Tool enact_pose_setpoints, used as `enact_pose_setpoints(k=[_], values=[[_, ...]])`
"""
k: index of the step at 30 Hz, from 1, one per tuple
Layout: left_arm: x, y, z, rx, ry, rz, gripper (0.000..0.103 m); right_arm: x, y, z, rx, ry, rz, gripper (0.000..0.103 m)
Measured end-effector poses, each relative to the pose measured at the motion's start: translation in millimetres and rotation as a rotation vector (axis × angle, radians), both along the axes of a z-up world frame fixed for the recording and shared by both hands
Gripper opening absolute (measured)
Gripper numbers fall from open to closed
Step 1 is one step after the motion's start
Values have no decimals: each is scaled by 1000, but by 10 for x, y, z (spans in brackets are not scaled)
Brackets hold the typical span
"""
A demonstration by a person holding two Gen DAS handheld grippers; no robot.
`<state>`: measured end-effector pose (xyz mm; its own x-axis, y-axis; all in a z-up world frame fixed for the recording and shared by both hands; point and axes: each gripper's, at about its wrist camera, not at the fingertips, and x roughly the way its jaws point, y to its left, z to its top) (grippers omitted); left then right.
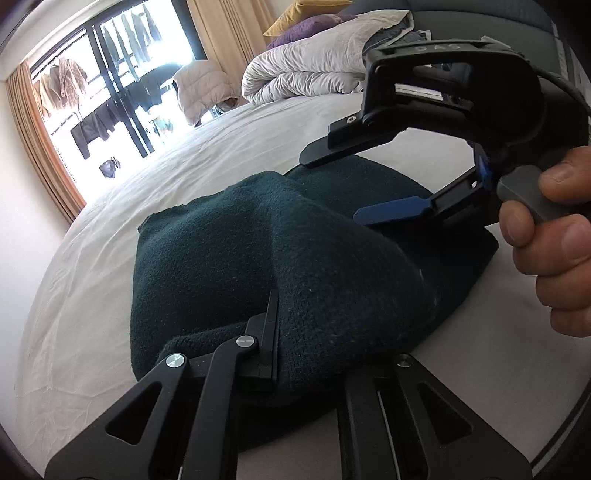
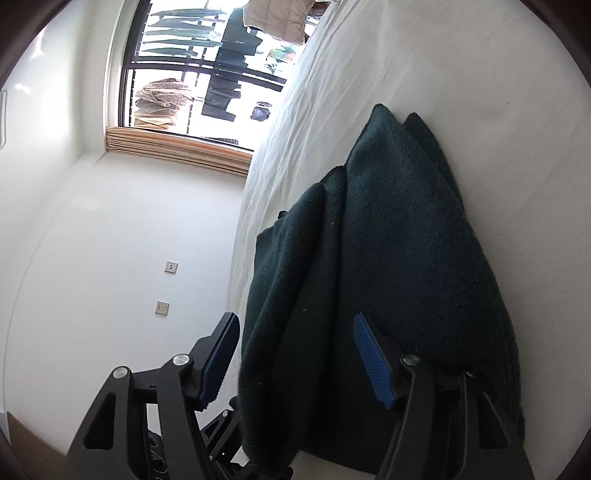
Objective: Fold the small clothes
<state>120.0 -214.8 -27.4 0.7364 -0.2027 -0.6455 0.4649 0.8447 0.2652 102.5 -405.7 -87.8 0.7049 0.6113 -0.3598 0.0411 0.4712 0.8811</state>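
Left tongs' [image 1: 295, 354] right finger behind dark green cloth [image 1: 314, 266]

It was a bedroom in a home. A wide bed [image 1: 207, 173] under a white sheet filled the near ground, with a folded quilt [image 1: 306, 74] and pillows [image 1: 295, 31] piled at its far end. Beyond, tan curtains [image 1: 40, 147] framed a balcony door [image 1: 122, 85] where laundry [image 1: 88, 129] hung drying.

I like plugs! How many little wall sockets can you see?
2, both on the white wall in the right wrist view: the upper socket, and the lower socket just below it. Others may be hidden.
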Motion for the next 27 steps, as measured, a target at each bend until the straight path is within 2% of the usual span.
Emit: enact_pose_setpoints(k=[4, 9, 11, 13, 18, 22, 25, 27], values=[[26, 93, -29, -11, 9, 3, 6, 127, 70, 69, -14, 26, 5, 67], [29, -10, -128, 32, 0, 1, 6, 260, 203, 188, -104, 62, 43, 67], [31, -35, -166, 47, -7, -1, 6, 340, 236, 229, -165, 96, 50, 65], [7, -65, -205, 64, -22, -2, 6, 439, 289, 286, -247, 126, 59, 59], [-15, -99, -261, 90, -44, -1, 6, 593, 518, 407, -463, 166, 118, 55], [9, -107, -286, 96, -50, 1, 8, 642, 702, 446, -593, 178, 157, 43], [-22, -103, -279, 98, -50, 0, 8, 652, 817, 522, -710, 153, 182, 35], [-139, -122, -293, 107, -54, -2, 8, 643, 858, 588, -780, 127, 196, 25]])
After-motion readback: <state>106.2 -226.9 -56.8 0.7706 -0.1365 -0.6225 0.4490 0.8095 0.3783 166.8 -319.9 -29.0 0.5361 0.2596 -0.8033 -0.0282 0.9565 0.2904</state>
